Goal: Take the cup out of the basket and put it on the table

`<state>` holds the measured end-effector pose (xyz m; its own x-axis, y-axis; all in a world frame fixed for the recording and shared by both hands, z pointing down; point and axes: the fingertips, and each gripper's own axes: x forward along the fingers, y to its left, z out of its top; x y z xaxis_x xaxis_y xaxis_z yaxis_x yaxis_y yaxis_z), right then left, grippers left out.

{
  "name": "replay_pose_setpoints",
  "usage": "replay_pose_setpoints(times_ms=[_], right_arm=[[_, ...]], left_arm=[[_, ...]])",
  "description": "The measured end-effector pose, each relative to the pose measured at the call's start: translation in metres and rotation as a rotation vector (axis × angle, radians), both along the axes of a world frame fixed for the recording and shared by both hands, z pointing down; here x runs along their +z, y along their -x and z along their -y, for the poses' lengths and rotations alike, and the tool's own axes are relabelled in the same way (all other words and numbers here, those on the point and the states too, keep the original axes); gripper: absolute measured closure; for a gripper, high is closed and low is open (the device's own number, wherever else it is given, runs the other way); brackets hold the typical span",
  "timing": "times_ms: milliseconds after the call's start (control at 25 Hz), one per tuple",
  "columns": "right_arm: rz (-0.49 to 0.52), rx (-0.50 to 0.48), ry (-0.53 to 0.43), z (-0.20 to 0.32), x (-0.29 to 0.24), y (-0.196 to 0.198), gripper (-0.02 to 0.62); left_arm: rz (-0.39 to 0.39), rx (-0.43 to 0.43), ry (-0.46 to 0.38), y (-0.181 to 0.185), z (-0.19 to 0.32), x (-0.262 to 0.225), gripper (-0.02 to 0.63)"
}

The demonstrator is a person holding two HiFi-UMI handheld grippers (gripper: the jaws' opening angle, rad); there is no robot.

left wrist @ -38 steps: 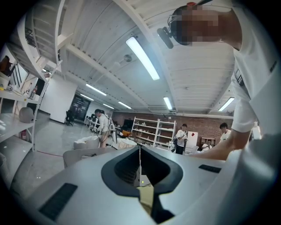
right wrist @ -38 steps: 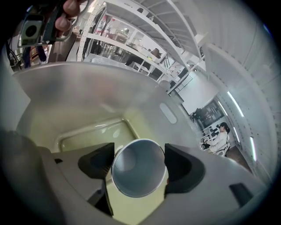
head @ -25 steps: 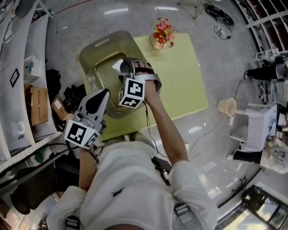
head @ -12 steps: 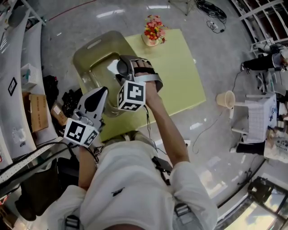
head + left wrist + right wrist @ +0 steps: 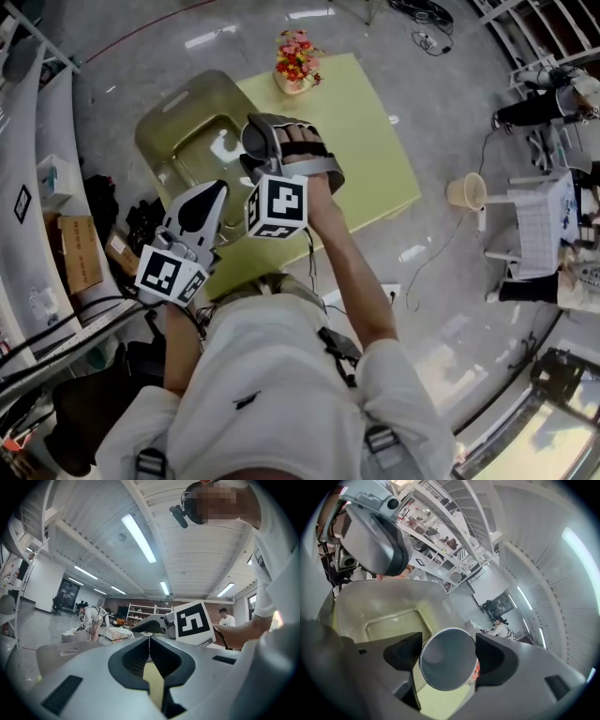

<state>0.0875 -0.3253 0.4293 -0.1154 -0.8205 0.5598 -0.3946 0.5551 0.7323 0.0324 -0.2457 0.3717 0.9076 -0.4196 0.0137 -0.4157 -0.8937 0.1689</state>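
Note:
My right gripper is shut on a grey cup and holds it in the air over the right rim of the olive translucent basket, beside the yellow-green table. In the right gripper view the cup sits between the jaws with its open mouth facing the camera, above the basket. My left gripper hangs shut and empty near the basket's front edge; in the left gripper view the left gripper has its jaws pressed together.
A pot of flowers stands at the table's far edge. Shelving and boxes line the left side. A beige cup on a stand and cables lie on the floor to the right.
My right gripper with the cup has drifted from over the basket's inside toward its right rim and the table. The left gripper has kept its place.

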Motion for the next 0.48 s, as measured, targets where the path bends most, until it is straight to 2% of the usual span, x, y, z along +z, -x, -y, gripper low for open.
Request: replay_pose_setpoints(times_ms=[480], right_arm=[[-0.019,0.123,-0.04,-0.026,-0.02,-0.067,0.233]], left_arm=[[-0.005,0.119,-0.011,-0.05,-0.016,-0.003,0.591]])
